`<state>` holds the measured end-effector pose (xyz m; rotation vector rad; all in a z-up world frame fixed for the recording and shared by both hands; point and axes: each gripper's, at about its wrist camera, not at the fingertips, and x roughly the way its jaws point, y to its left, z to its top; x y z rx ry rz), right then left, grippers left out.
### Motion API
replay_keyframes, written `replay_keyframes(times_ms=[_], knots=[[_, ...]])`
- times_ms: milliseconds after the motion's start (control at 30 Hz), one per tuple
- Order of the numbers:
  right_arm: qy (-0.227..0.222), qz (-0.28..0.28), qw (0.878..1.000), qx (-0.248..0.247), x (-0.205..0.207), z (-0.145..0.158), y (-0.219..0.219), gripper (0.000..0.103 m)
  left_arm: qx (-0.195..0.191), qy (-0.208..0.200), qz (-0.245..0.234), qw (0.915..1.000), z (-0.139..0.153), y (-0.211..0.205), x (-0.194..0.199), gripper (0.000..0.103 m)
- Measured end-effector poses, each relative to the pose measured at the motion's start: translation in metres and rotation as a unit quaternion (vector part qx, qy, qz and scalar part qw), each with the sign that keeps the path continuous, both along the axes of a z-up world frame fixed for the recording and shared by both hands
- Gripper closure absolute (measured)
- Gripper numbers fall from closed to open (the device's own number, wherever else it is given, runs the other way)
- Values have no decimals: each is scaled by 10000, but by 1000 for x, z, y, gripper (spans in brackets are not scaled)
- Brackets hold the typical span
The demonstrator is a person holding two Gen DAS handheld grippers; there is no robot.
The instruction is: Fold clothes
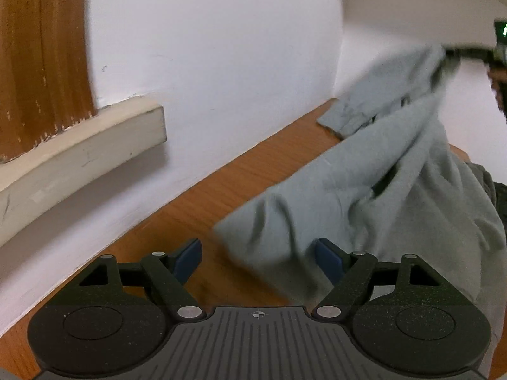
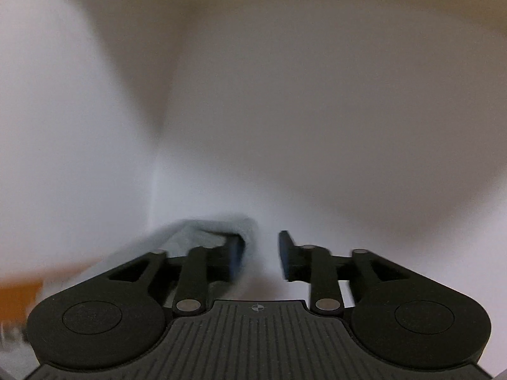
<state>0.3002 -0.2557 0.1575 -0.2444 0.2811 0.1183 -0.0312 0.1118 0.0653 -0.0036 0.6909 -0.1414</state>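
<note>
You have one garment in play, a pale grey-green sweatshirt (image 1: 374,190); its long axis climbs from the near edge of the wooden table (image 1: 253,171) up to the far right, where its top end hangs lifted and one cuffed sleeve (image 1: 345,117) lies flat on the wood by the white wall (image 1: 206,63); your left gripper (image 1: 258,259) is spread wide, its two blue pads either side of the hem, grasping nothing; your right gripper (image 2: 261,253) also stands parted, with cloth draped over its left finger only, motion-blurred.
</note>
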Motion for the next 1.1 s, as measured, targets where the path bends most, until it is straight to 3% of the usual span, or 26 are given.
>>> replay_keyframes(times_ms=[133,233,333,433,600,700,800,833,933,1100], knots=[[625,487,9968,66,0,-37,-9,45,-44,42,18,10000,-1,-2,10,21],[739,892,9933,-29,-15,-54,1,38,-125,71,50,9999,-1,-1,18,21],[836,1380,9869,-48,-35,-67,7,24,-261,78,79,9996,-1,0,28,21],[1041,1813,9779,-47,-50,-83,13,23,-384,40,80,9992,-1,-2,35,21],[1133,1820,9767,123,-57,-100,19,23,-432,60,-40,9990,-5,-10,51,30],[1123,1825,9763,306,-58,-100,21,22,-306,112,-113,9994,-7,-18,59,41],[1040,1918,9752,362,-62,-96,11,21,-183,61,-209,9996,-6,-22,59,66],[1066,2022,9731,288,-63,-95,10,20,-197,18,-215,9996,-5,-22,58,83],[1153,2342,9653,49,-64,-93,8,18,-195,-328,48,9993,2,-15,50,91],[1297,2895,9477,-358,-69,-89,4,18,-161,-601,493,9968,8,3,40,91]])
